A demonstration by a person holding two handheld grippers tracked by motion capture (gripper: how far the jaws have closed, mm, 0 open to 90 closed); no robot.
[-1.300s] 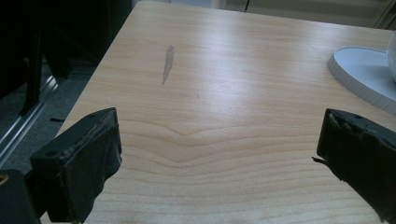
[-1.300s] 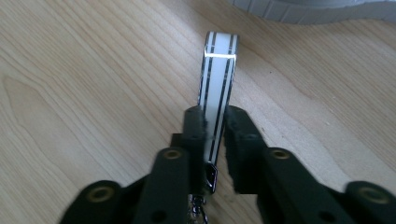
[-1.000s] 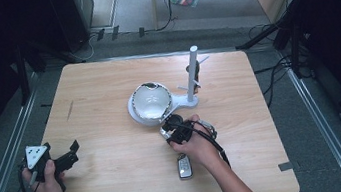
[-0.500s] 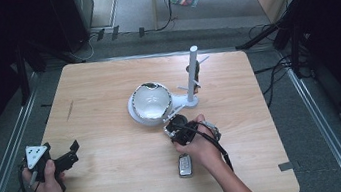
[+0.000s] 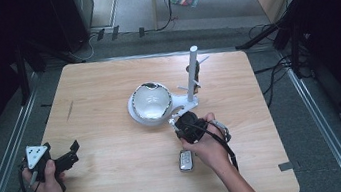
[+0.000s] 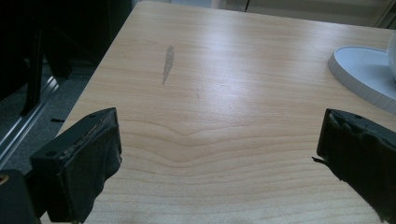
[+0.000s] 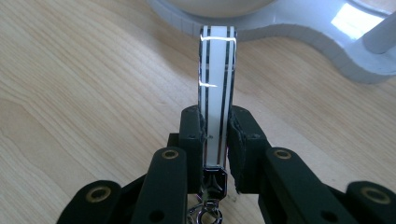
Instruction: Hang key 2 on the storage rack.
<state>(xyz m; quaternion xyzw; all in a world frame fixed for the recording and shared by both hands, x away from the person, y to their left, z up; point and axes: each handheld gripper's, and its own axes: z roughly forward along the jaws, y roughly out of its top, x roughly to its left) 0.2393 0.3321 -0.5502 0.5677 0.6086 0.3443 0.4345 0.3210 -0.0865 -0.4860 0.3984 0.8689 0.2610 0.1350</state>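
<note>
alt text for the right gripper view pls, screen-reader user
The right gripper is shut on a thin white fob with black stripes, held edge-on, its metal clasp hanging below. Beyond it lie the wooden table and the white base of a stand.

Grippers: two, left gripper (image 5: 69, 159) and right gripper (image 5: 186, 125)
Key fobs: two, one (image 7: 216, 88) between the right jaws, one (image 5: 185, 160) lying on the surface
White stand (image 5: 187, 104): one
Surface (image 5: 106, 85): one

Right tool (image 5: 186, 124) beside white stand (image 5: 180, 105)
</note>
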